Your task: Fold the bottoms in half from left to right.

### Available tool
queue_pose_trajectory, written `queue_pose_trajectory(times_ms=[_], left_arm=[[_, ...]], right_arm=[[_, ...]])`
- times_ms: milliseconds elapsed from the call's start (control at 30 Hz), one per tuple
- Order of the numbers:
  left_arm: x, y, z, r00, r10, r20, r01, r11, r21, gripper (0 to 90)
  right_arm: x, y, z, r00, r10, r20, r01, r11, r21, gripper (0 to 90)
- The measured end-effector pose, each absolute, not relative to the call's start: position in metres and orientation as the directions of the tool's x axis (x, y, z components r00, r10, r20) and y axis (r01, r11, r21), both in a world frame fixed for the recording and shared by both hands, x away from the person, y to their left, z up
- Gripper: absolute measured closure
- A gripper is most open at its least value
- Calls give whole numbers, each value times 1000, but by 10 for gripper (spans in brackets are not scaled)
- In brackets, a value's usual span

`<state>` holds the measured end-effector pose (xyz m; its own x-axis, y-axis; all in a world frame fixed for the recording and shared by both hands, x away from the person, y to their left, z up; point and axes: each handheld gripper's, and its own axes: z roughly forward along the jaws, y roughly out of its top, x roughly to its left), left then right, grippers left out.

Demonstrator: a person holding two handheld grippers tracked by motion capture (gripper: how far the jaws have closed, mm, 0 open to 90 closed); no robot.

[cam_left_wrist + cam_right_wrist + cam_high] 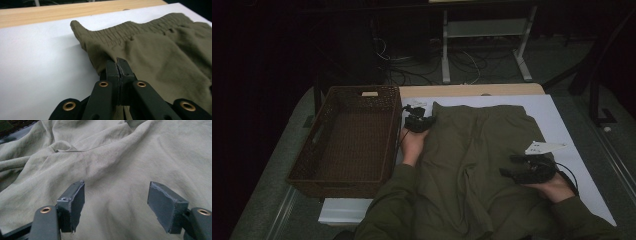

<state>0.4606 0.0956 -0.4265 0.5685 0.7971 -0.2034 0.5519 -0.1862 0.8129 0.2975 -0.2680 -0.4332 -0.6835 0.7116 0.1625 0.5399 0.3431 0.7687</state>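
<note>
Olive-green trousers (472,150) lie spread over the white table cover, their elastic waistband (130,30) toward the far edge. My left gripper (419,121) rests at the garment's left edge, just below the waistband corner. In the left gripper view its jaws (119,65) are pressed together with the fabric edge (97,57) running in between them. My right gripper (508,166) hovers low over the right half of the trousers. It is wide open, with creased cloth (112,170) lying beyond its fingertips (116,192) and nothing between them.
An empty brown wicker basket (352,140) stands on the table's left, close to my left hand. White cover (562,130) shows bare right of the trousers, and a wooden strip (462,90) runs along the far edge. Cables and desk legs (522,55) lie on the floor beyond.
</note>
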Motion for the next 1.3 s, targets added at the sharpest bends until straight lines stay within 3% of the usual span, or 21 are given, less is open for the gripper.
queue_pose_trajectory(times_ms=[1300], left_arm=[[453, 71, -393, 667, 711, -221, 488, -194, 851, 887]], right_arm=[[298, -266, -433, -684, 710, 167, 542, 342, 768, 297]])
